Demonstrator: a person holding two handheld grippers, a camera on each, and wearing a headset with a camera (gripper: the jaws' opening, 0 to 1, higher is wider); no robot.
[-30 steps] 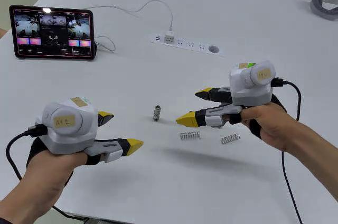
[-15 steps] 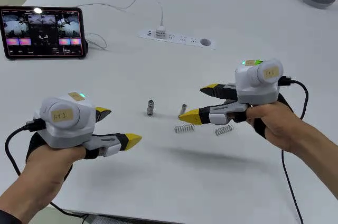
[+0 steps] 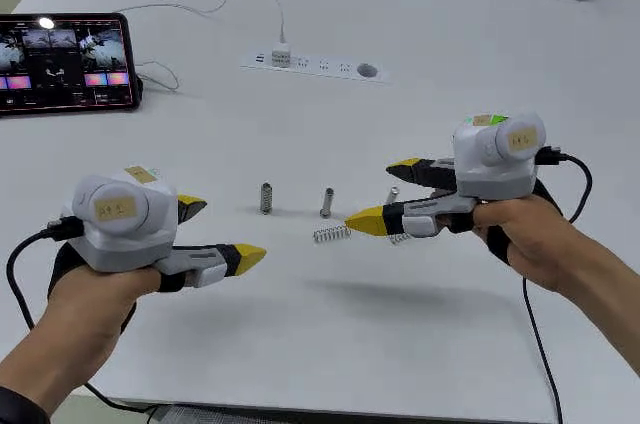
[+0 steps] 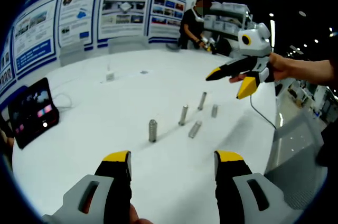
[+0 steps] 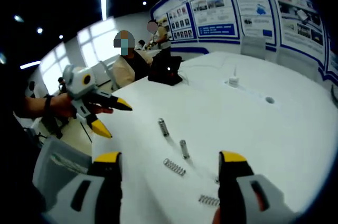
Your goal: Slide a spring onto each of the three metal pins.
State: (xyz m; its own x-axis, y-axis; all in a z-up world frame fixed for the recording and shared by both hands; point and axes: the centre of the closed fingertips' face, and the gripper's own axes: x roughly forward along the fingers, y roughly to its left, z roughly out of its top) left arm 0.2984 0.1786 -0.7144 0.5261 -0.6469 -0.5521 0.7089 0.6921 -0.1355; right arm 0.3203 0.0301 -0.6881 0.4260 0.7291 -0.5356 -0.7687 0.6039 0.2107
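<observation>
Three metal pins stand upright in a row on the white bench, between the two hands. The left pin carries a fitted spring, the middle pin is bare, and the third pin is half hidden behind the right hand-held gripper. A loose spring lies flat just in front of the middle pin, its long axis along the row. A second spring lies near it. The right gripper and the left hand-held gripper are both spread wide and hold nothing. A tablet and a power strip sit farther back, and posters line the wall
</observation>
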